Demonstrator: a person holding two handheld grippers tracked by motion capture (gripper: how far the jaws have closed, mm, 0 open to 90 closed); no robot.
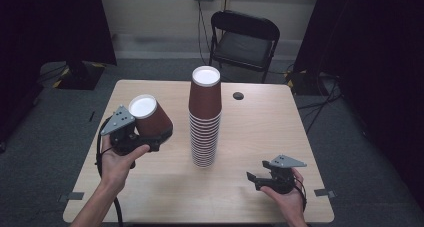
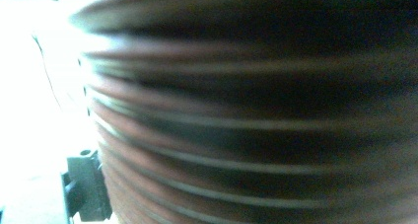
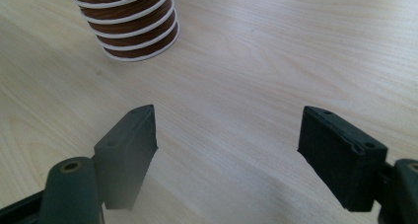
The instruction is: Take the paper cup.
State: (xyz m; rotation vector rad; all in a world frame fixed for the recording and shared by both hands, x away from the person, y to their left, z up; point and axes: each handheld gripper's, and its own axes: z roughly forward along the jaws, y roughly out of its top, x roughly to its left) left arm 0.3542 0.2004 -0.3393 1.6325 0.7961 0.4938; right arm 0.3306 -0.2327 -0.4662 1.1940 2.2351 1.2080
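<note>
On the left side of the desk, we see the left gripper raised in the person's left hand, its jaws clenched around a single brown paper cup. That cup is tilted, its white base turned up and toward the camera, and it hangs clear of the wood. From the left gripper view we get a heavily blurred brown wall with pale ridges pressed close to the lens, too smeared for us to tell more than that the cup sits between the jaws.

Near the middle of the desk stands a tall stack of cups, upside down and nested, white rims banding its lower half and a white base at the top. It stands apart from both grippers.

At the near right, the right gripper rests low over the wood in the person's right hand, pointing left toward the stack. Its own view shows the jaws spread wide with nothing between them but bare wood grain, and the bottom rims of the stack farther off.

Beyond the far edge, we see a black folding chair against the wall, and a small dark round grommet set into the desk just right of the stack.
</note>
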